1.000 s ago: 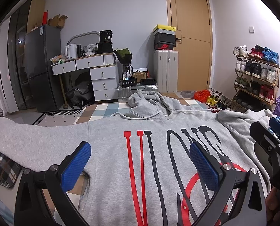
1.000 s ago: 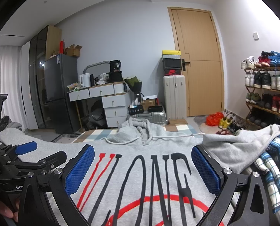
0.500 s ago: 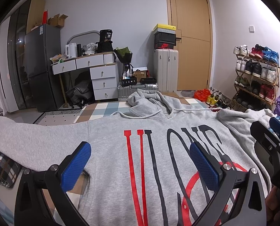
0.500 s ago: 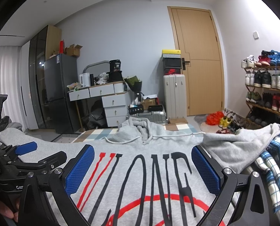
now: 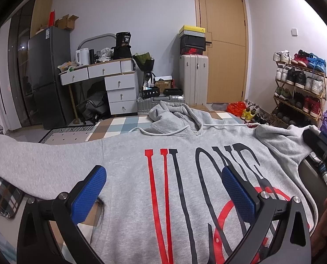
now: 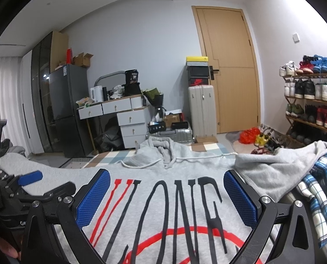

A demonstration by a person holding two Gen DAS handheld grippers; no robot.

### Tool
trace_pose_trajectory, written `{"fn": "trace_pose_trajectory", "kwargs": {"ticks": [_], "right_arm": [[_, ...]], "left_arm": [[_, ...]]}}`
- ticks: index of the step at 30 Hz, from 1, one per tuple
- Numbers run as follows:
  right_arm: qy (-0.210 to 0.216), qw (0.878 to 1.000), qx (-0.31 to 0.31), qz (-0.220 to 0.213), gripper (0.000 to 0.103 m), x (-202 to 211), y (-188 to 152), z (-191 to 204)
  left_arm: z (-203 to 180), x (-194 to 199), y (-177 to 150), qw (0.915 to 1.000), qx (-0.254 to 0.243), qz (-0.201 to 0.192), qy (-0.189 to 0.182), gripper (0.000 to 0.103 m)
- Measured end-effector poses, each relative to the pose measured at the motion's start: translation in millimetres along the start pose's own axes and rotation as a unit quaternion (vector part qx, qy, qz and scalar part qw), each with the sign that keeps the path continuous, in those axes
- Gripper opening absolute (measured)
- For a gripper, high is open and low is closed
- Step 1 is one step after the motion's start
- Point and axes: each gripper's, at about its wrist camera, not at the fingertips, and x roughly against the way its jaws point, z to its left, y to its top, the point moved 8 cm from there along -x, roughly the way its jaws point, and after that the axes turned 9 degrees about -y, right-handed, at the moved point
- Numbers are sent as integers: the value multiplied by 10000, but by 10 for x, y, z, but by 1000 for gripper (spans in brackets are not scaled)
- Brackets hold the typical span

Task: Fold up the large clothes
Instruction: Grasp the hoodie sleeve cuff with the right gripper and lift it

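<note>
A grey hoodie point(image 5: 128, 173) with red and black lettering lies spread flat, front up, its hood point(image 5: 174, 116) at the far end. One sleeve point(image 5: 31, 160) stretches left; the other sleeve point(image 6: 273, 171) is bunched at the right. My left gripper point(image 5: 163, 187) hovers open over the chest print, nothing between its blue pads. My right gripper point(image 6: 166, 189) is open as well, above the same print point(image 6: 163, 200). The left gripper point(image 6: 31, 187) shows at the left edge of the right wrist view, and part of the right gripper point(image 5: 322, 147) at the right edge of the left wrist view.
Plaid blue and white cloth point(image 6: 322, 198) lies to the right of the hoodie, dark plaid cloth point(image 5: 0, 193) to the left. Beyond stand a white drawer desk point(image 5: 110, 81), a fridge point(image 5: 46, 77), suitcases point(image 5: 194, 77), a wooden door point(image 5: 225, 44) and a shoe rack point(image 5: 300, 85).
Almost nothing has changed. Both grippers stay open over the hoodie, with only a slight drift of the views.
</note>
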Motion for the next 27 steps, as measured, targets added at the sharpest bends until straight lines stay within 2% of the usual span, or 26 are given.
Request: {"fn": "trace_pose_trajectory", "kwargs": {"ticks": [3,7,12,13,16,18,20,22,27], "right_arm": [[-107,9998,-184,23,103,-31,108,-225],[-433,9966,-611,349,103,-160,245,-844],[-1147,9820,-1145,971,103,-339,423,-2070],[-1216,9796,-1205,1048,103,-362,456,-2219],[-1615,9634,-1607,1416,103,-475,593,-3014],[-1651,9493,-2113,1643,103,-550,652,-3503],[-1534,9297,-2724,1948,103,-698,641,-3971],[-1398,9096,-3175,2286,103,-870,561,-4298],[-1596,8762,-3695,2652,103,-1148,422,-4881]], "left_arm": [[4,-28,-28,10000,-2,75,20,102],[-23,-85,-67,9997,-54,220,6,102],[-76,-120,-121,9992,-163,352,-67,102],[-85,-132,-137,9990,-192,386,-78,102],[-115,-179,-184,9983,-268,512,-113,102],[-121,-218,-211,9977,-336,581,-85,102],[-132,-270,-260,9967,-424,689,-53,102],[-138,-315,-295,9958,-487,778,-14,102],[-158,-406,-359,9930,-676,968,79,102]]}}
